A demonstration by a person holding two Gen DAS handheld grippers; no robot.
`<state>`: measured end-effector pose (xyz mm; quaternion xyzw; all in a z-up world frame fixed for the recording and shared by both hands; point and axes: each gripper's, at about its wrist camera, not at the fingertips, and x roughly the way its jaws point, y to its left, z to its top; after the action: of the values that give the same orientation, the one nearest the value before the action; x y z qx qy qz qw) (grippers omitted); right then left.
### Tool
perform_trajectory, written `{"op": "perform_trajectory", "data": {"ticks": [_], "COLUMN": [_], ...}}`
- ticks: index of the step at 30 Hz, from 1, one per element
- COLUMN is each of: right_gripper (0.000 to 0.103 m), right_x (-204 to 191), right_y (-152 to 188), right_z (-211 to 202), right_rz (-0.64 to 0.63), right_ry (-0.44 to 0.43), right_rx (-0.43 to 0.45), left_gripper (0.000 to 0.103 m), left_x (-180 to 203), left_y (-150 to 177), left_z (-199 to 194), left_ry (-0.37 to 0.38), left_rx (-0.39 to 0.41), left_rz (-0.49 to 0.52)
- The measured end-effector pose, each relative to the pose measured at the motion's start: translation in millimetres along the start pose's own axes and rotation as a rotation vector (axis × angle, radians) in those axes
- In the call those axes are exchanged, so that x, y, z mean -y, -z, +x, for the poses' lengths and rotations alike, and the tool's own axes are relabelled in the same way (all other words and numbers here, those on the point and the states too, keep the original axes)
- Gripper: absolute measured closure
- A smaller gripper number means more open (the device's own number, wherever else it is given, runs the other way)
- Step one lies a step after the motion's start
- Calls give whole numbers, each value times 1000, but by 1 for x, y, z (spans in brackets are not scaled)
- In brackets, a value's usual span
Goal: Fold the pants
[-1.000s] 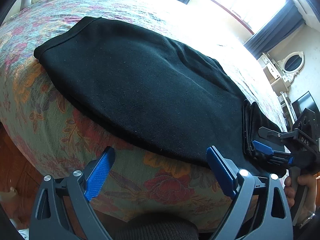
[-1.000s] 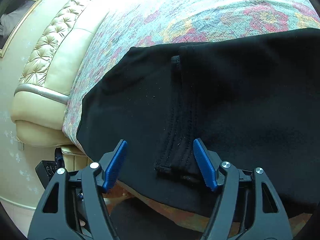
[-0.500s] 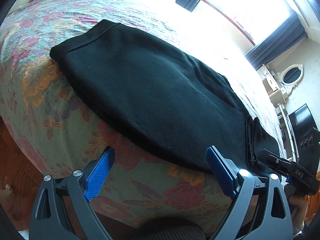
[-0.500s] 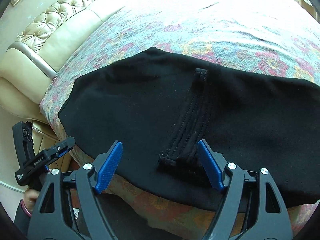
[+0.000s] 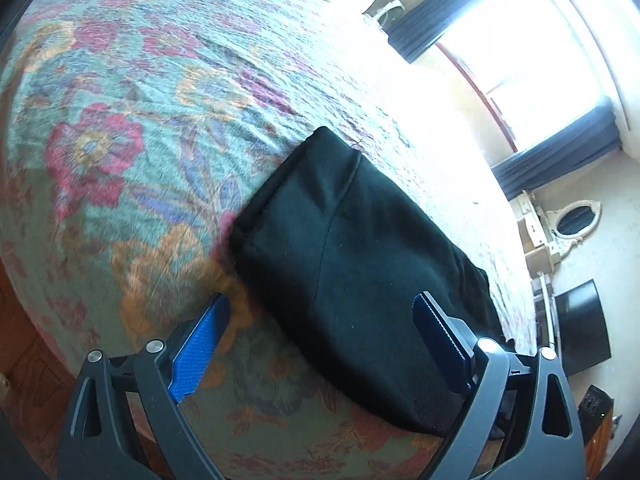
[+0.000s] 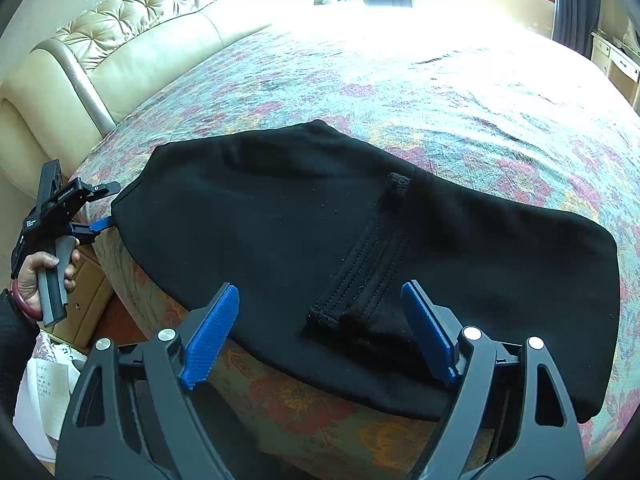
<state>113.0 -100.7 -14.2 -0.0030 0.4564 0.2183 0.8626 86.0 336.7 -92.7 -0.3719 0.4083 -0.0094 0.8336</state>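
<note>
The black pants (image 6: 360, 248) lie folded flat on the floral bedspread (image 6: 480, 92), hanging over its near edge. Both the left gripper (image 5: 320, 336) and the right gripper (image 6: 320, 328), whose jaws have just been widening, gape empty above the pants. A pinch catching only the top layer could undo the fold; a tug could drag them off that edge.

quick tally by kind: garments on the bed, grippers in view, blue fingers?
Black pants, lying on the floral bedspread: 1
Grippers: 2, the left gripper and the right gripper, both open with nothing held
Blue fingers: 4, two per gripper
Total: 7
</note>
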Motion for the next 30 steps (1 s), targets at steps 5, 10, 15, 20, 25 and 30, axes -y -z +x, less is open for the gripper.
{"op": "perform_trajectory", "data": {"ticks": [5, 10, 15, 20, 25, 30], "right_gripper": [20, 19, 19, 19, 19, 18], "right_x": [2, 0, 5, 11, 15, 20], "right_y": [6, 14, 20, 23, 27, 35], "right_z": [-3, -3, 0, 7, 6, 10], "right_rz": [12, 19, 47, 77, 100, 117], "right_ry": [-15, -39, -58, -73, -94, -105], "right_rx": [4, -17, -40, -65, -69, -85], "left_gripper": [11, 12, 12, 11, 11, 11], "left_x": [-8, -14, -20, -2, -3, 6], "left_y": [-28, -48, -65, -68, -62, -55], "left_z": [11, 23, 35, 53, 59, 59], "left_ry": [54, 93, 205, 335, 361, 342], "left_rx": [-63, -107, -162, -257, -274, -265], "left_rz": [56, 82, 55, 117, 253, 351]}}
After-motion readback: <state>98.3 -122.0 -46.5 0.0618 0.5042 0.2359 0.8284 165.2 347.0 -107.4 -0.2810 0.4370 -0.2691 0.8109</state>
